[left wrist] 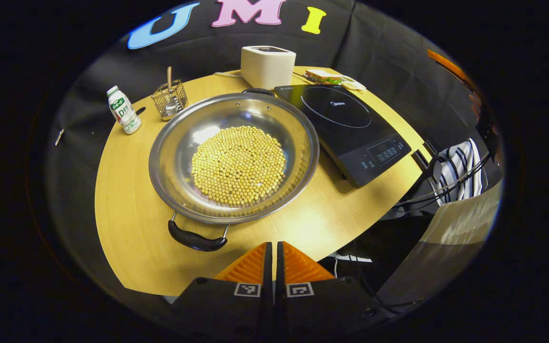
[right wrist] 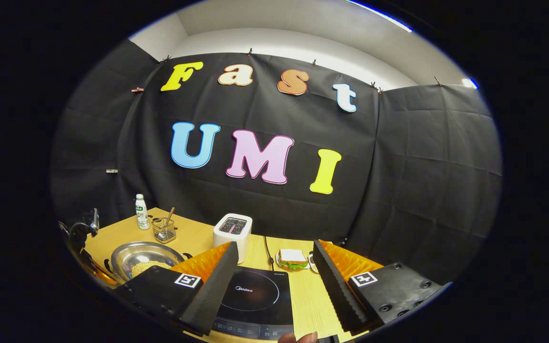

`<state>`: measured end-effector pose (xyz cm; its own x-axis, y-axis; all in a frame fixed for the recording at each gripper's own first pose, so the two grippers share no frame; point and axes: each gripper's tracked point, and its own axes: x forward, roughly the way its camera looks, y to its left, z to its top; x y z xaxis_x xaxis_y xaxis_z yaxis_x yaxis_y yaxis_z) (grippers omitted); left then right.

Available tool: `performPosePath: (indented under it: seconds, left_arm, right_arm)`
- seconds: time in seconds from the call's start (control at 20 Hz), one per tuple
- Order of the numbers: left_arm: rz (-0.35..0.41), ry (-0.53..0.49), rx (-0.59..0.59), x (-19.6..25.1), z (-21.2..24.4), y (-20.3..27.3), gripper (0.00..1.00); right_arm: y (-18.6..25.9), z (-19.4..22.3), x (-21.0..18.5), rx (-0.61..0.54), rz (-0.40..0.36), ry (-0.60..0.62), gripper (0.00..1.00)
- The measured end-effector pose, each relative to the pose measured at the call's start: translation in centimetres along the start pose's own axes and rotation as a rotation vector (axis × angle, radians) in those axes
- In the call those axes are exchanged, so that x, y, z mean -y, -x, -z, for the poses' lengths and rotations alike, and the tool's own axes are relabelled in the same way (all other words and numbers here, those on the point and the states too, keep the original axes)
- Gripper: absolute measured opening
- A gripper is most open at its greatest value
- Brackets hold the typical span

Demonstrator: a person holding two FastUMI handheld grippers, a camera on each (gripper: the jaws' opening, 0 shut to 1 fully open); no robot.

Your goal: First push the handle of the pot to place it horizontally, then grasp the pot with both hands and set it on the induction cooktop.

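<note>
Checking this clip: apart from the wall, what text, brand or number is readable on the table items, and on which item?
"Midea": on the induction cooktop, inside its ring, right gripper view.
control panel of the cooktop: marks too small to read.
bottle: label printing too blurred to read.
toaster and pot: no text seen.

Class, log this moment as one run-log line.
left gripper: shut, short of near pot handle | right gripper: open above induction cooktop | pot: on table, untouched

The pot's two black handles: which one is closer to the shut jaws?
The near handle, at the pot's lower rim beside the left gripper; the far handle sits by the toaster.
</note>
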<state>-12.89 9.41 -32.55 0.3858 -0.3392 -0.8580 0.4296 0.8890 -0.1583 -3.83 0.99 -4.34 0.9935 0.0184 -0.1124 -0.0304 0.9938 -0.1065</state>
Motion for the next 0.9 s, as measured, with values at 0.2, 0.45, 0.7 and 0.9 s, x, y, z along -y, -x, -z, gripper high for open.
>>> performPosePath:
  seconds: [0.2,0.45,0.7,0.9]
  left_arm:
    - [-0.006,0.046,0.007,-1.4,-0.4,-0.8,0.05]
    - [-0.023,0.041,-0.030,-3.1,0.1,-1.2,0.05]
    - [-0.006,0.042,-0.038,-3.9,0.3,-1.4,0.05]
    - [-0.029,0.013,-0.056,-6.1,0.6,-1.1,0.05]
  right_arm:
    - [-0.2,0.2,0.2,-0.005,0.004,0.011,0.98]
    - [-0.6,0.4,0.2,-0.005,0.006,0.004,0.98]
    - [-1.2,0.6,-0.1,-0.010,0.008,-0.002,0.98]
    - [-1.5,0.5,-0.6,-0.011,0.011,-0.002,0.98]
